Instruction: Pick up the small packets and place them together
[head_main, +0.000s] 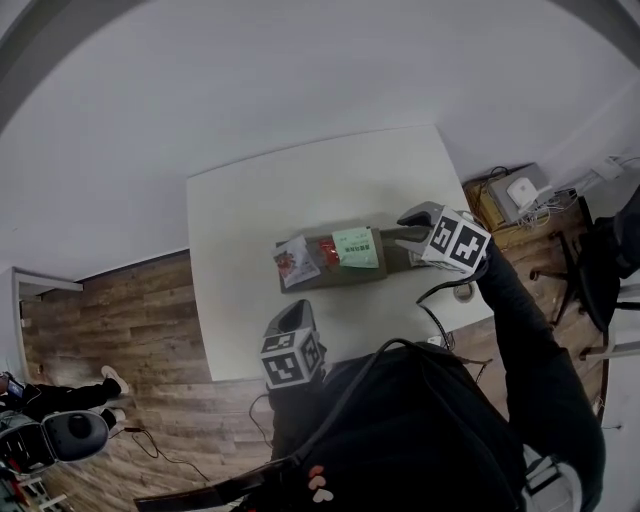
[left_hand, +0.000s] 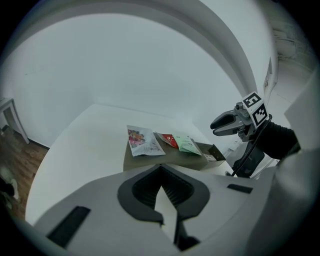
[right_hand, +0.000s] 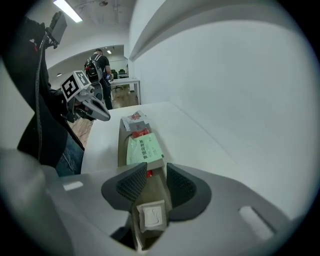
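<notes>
A flat brown cardboard tray lies on the white table. In it, side by side, are a white packet with a red picture, a red packet and a green packet. My right gripper hovers open over the tray's right end. A small white packet lies in the tray right under its jaws, and the pads do not touch it. My left gripper is shut and holds nothing. It hangs over the table's near edge, short of the tray.
To the right of the table a low stand carries devices and cables, and an office chair is beside it. A cable hangs off the table's near right corner. The floor is wood, and a person's legs show at far left.
</notes>
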